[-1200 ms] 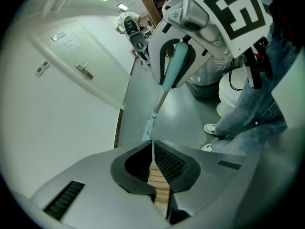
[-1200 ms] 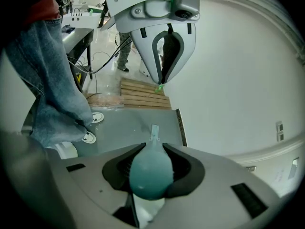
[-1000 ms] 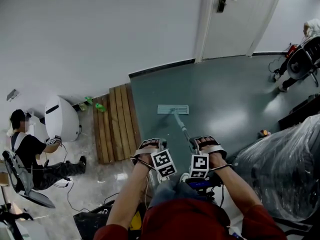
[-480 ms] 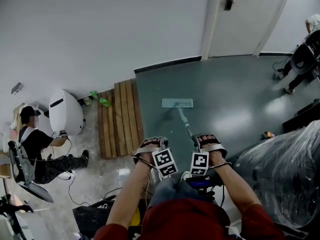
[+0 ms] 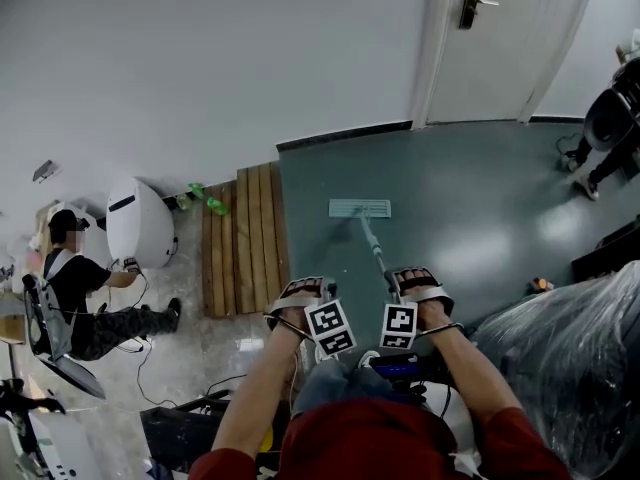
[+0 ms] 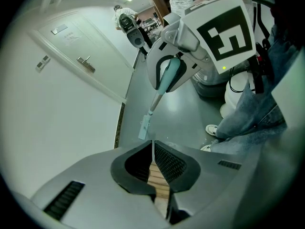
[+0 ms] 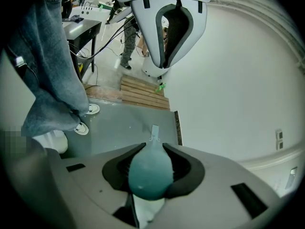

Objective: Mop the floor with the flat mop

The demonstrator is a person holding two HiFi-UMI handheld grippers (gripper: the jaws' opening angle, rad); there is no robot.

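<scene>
The smooth grey-green floor (image 5: 470,188) carries the flat mop (image 5: 360,208), its pale rectangular head near slatted wooden planks (image 5: 240,238). The right hand-held gripper (image 7: 152,151) clamps the rounded teal handle end (image 7: 150,175). The left hand-held gripper (image 6: 153,149) is closed and empty.

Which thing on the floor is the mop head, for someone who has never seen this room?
Start at the white door and look down to the dark green floor in front of it. Right of the wooden slats lies the mop head: a flat, pale teal bar, the only thing there with a thin handle running back to the person.
</scene>
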